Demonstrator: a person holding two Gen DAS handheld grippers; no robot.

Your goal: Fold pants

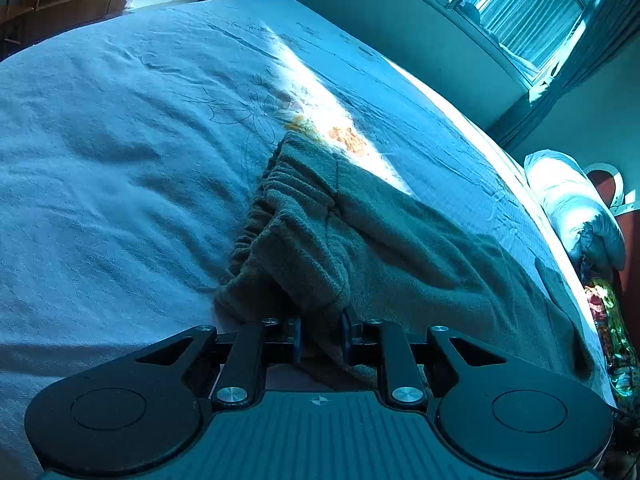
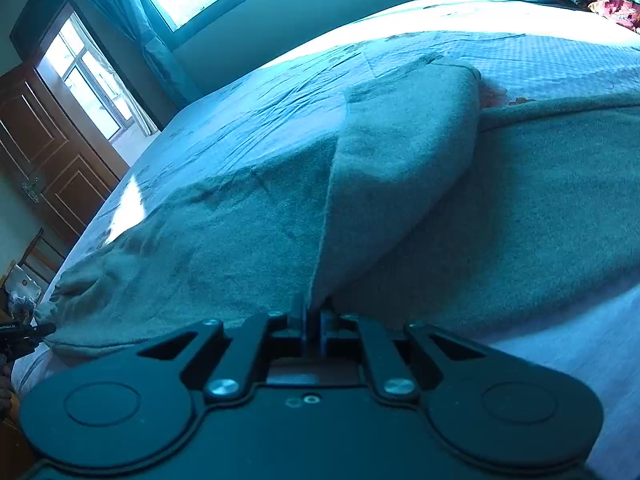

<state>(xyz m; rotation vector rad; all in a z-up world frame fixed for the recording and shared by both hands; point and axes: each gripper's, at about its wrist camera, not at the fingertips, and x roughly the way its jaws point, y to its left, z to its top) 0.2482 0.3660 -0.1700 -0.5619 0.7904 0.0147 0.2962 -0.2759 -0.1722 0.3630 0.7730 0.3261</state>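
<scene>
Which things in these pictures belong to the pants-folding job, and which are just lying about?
Belongs to the job:
- pants, grey-green fleece
- left gripper, shut on the pants at the waistband end
- right gripper, shut on a fabric edge
- bed, the work surface

Just lying about:
- pillow
- colourful cloth

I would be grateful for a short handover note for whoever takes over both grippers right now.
Left gripper: shut on the pants, at the bunched elastic waistband.
Right gripper: shut on a fabric edge of one leg, lifted off the rest.
The pants lie on the bed.
Done: both ends gripped, a fold begun.
Left: lay it flat and finish folding.
</scene>
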